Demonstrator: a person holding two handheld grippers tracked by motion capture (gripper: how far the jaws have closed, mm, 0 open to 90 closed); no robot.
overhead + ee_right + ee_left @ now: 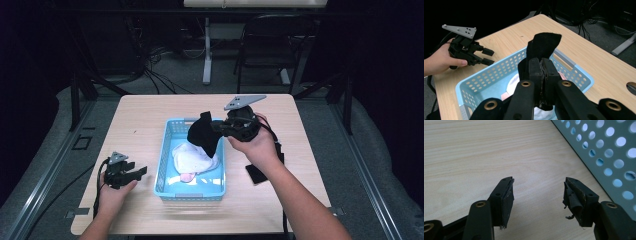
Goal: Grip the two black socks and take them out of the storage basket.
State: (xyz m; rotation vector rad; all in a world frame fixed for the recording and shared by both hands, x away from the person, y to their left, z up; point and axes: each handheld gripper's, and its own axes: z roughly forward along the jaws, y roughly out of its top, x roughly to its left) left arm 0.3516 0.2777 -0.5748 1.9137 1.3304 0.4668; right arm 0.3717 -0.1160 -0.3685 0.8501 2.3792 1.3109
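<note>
A light blue perforated basket [165, 165] stands in the middle of the wooden table [145, 115], with a white cloth [192, 156] lying in it. My right gripper [220, 127] hangs above the basket, shut on a black cloth [204, 133] that dangles over the white one. In the right gripper view the black cloth [544, 43] sticks up from between the closed jaws, above the basket [486, 75]. My left gripper [141, 172] rests on the table left of the basket, open with nothing between its fingers. In the left gripper view its jaws stand apart over bare wood beside the basket wall [604, 152].
A black flat object [256, 174] lies on the table right of the basket, under my right forearm. A chair [272, 45] and a white stand [207, 50] are on the floor beyond the table's far edge. A hole [631, 88] shows in the tabletop.
</note>
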